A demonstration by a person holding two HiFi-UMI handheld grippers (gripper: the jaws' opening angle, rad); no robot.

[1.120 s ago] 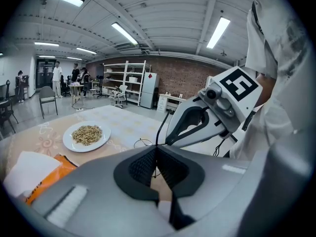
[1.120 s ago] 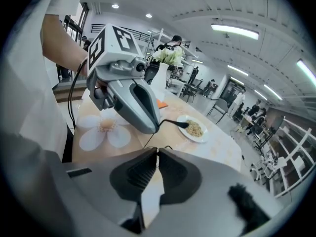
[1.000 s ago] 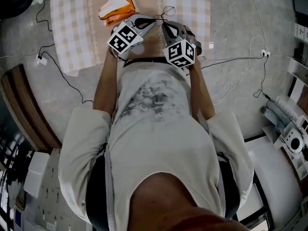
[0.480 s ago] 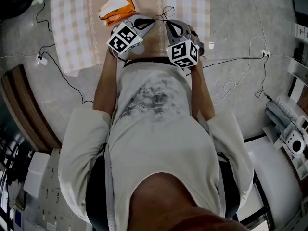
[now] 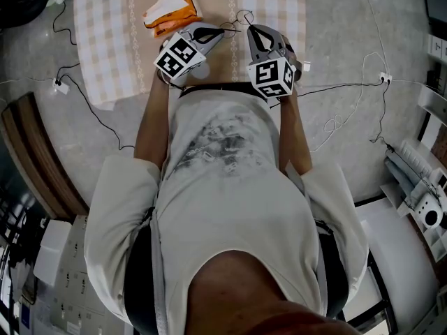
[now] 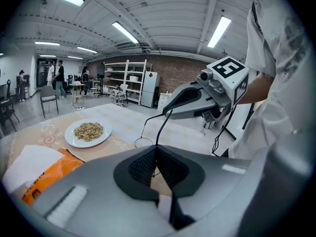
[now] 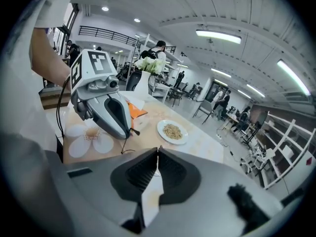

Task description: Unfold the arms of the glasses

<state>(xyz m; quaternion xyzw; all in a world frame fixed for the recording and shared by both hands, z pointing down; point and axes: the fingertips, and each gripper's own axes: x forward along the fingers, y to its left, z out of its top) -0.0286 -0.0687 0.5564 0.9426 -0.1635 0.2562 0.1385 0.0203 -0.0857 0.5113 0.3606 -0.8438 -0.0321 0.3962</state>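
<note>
— So, where are we with the glasses (image 6: 160, 128)?
— We have them up off the counter (image 6: 118, 120), strung between our two tools. Our left hand-held gripper (image 6: 157, 151) is pinched shut on the thin wire, and our right hand-held gripper (image 7: 158, 153) is closed on it too
— Is an arm out yet?
— Partly, we reckon — one arm stretches straight between us. We cannot make out the second, so that probably remains

Side by side, left hand-held gripper (image 5: 222, 28) clamped, right hand-held gripper (image 5: 250, 28) clamped
</note>
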